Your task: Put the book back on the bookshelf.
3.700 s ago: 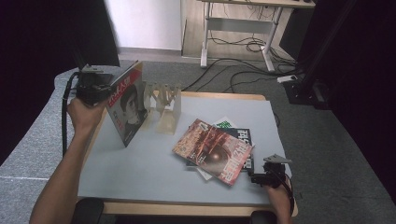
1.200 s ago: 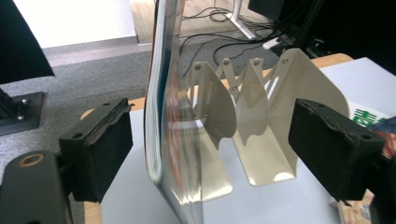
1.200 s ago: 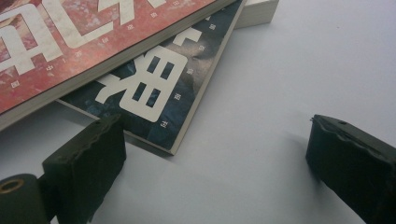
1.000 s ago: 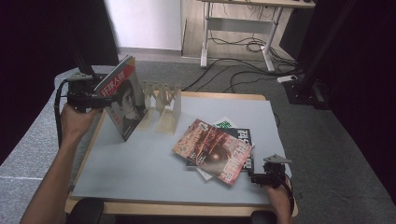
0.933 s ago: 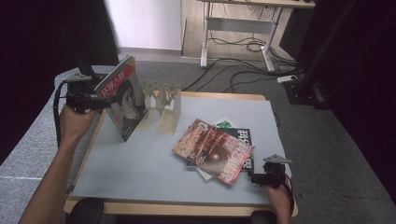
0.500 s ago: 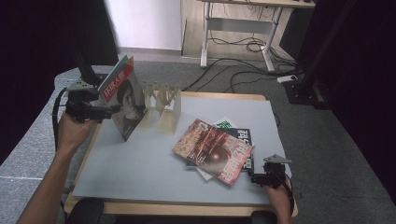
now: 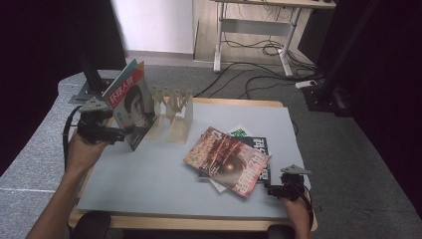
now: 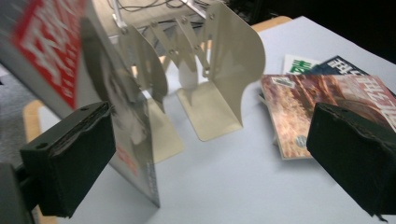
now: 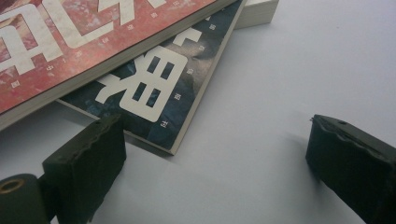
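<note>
A magazine with a red title and a face on its cover [image 7: 132,107] stands on edge at the table's left, leaning against a cream folding book rack [image 7: 174,112]. My left gripper [image 7: 124,133] is open just left of it. Its jaws have just been opening, and the magazine's [image 8: 126,116] lower corner stands in the gap beside the left jaw with no pad pressing on it. The rack [image 8: 224,79] is straight ahead of this gripper [image 8: 212,163]. My right gripper [image 7: 271,188] rests open at the front right, beside a dark blue magazine [image 9: 159,79] lying under a red one [image 9: 70,28]; nothing is between its jaws [image 9: 215,154].
The red magazine [image 7: 226,159] tops a loose pile right of centre on the grey table [image 7: 149,184]. Bare tabletop lies between the rack and the pile and along the front edge. Beyond the table are cables and a desk frame on the floor.
The left hand has drawn back toward the near side and a little down. Its jaws have let go of the standing magazine, which now leans on the rack. The right hand has stayed put.
</note>
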Demonstrator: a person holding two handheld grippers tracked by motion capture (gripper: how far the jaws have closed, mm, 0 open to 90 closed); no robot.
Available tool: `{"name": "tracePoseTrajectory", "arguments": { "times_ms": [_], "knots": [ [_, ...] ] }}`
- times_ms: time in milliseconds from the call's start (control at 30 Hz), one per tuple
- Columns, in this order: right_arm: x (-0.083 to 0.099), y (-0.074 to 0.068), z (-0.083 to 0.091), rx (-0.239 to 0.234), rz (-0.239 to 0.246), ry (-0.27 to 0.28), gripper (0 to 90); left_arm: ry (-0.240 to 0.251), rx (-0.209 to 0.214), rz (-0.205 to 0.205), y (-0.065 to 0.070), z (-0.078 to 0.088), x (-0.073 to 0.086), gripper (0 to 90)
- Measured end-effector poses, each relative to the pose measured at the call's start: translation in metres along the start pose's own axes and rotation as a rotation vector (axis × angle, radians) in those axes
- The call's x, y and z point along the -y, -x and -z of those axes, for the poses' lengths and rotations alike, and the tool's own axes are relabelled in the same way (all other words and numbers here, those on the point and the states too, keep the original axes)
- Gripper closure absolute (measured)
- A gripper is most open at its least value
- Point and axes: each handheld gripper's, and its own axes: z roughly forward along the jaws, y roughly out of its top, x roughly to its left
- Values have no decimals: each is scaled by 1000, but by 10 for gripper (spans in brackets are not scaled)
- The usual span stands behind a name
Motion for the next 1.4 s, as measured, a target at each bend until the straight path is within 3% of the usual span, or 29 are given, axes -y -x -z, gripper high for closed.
{"name": "tracePoseTrajectory", "arguments": {
  "times_ms": [300,467,700,867,1000,1400],
  "knots": [
    [0,0,0,0,1,1,46,3,56,-36,16,-24,20,0],
    [0,0,0,0,1,1,46,-22,94,-65,27,-41,34,0],
    [0,0,0,0,2,2,46,-48,153,-75,38,-66,53,0],
    [0,0,0,0,2,2,46,-73,160,-102,46,-84,63,0],
    [0,0,0,0,2,2,46,-85,191,-96,51,-98,73,0],
    [0,0,0,0,2,2,46,-197,199,-180,69,-138,97,0]
  ]
}}
